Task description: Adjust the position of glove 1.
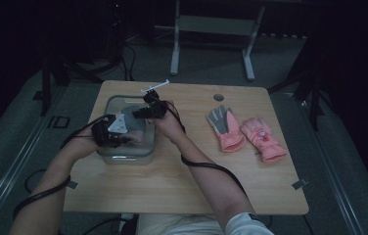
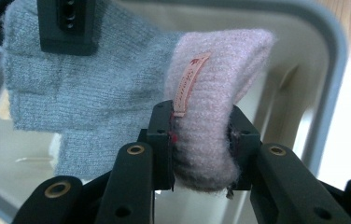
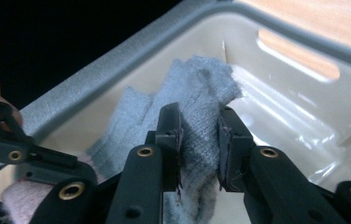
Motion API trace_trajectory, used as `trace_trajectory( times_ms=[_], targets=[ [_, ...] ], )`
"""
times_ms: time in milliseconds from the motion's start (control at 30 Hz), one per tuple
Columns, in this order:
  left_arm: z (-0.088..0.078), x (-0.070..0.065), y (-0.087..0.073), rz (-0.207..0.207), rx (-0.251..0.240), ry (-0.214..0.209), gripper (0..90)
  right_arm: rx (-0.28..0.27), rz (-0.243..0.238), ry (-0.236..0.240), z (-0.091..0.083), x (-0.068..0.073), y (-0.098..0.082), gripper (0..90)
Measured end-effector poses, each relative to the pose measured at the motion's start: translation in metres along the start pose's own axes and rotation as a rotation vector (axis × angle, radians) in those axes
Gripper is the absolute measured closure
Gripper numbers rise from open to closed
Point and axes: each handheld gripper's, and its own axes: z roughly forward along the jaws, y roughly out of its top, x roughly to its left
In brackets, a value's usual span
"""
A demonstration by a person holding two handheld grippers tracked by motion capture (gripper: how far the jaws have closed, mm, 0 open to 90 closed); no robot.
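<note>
Left tongs (image 2: 201, 140): clamped on pink cuff (image 2: 220, 84) of grey glove (image 2: 94, 98) | Right tongs (image 3: 199, 140): clamped on the grey knit | Both: over bin (image 1: 123, 155), centre-left of table (image 1: 172, 186)

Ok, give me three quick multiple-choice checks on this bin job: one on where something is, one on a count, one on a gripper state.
1. Where do the two pink ski gloves lie?
A. inside the bin
B. on the table, right of the bin
C. on the floor

2. How many gloves lie on the bare table?
A. two
B. four
C. none

3. What is the left gripper doing?
A. hanging open
B. shut on the bin's rim
C. shut on the knit glove's pink cuff

Answers: 1 B, they rest on the wood right of the grey bin. 2 A, one pair shows there. 3 C, its pads squeeze the pink cuff; the right gripper pinches the grey part.
</note>
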Motion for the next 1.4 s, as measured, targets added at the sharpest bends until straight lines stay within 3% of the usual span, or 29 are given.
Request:
trace_trajectory(
  times_ms=[100,167,367,500,667,833,967,1033,1100,1200,1400],
  targets=[
    [0.004,0.004,-0.002,0.001,0.015,-0.029,68.4,0.014,0.020,0.002,0.007,-0.004,-0.004,73.8],
    [0.012,0.007,-0.005,0.023,0.040,-0.064,68.4,0.031,0.023,-0.005,0.012,-0.006,-0.007,73.6],
    [0.025,0.010,-0.003,0.051,0.090,-0.084,68.4,0.070,0.022,-0.041,0.024,-0.008,-0.011,73.0],
    [0.030,0.013,-0.002,0.048,0.098,-0.105,68.3,0.094,0.016,-0.060,0.027,-0.009,-0.008,70.2],
    [0.042,0.016,-0.003,0.058,0.159,-0.143,68.0,0.091,0.032,-0.069,0.023,-0.014,-0.008,63.9],
    [0.046,0.015,-0.003,0.058,0.149,-0.127,65.0,0.075,0.026,-0.059,0.011,-0.016,-0.009,59.1],
    [0.041,0.017,0.002,-0.009,0.159,-0.139,57.9,0.063,0.016,-0.036,0.002,-0.014,-0.010,53.9],
    [0.036,0.017,0.004,-0.035,0.153,-0.101,50.0,0.061,-0.005,-0.027,-0.003,-0.011,-0.012,52.2],
    [0.029,0.021,0.006,-0.101,0.145,-0.077,34.1,0.047,-0.011,-0.019,-0.010,-0.009,-0.013,52.3],
    [0.018,0.024,0.009,-0.168,0.100,-0.069,28.6,0.022,-0.005,-0.007,-0.022,-0.008,-0.015,53.0],
    [0.010,0.019,0.019,-0.200,0.068,-0.096,13.5,-0.012,-0.035,-0.016,-0.045,-0.008,-0.023,54.6]
  ],
)
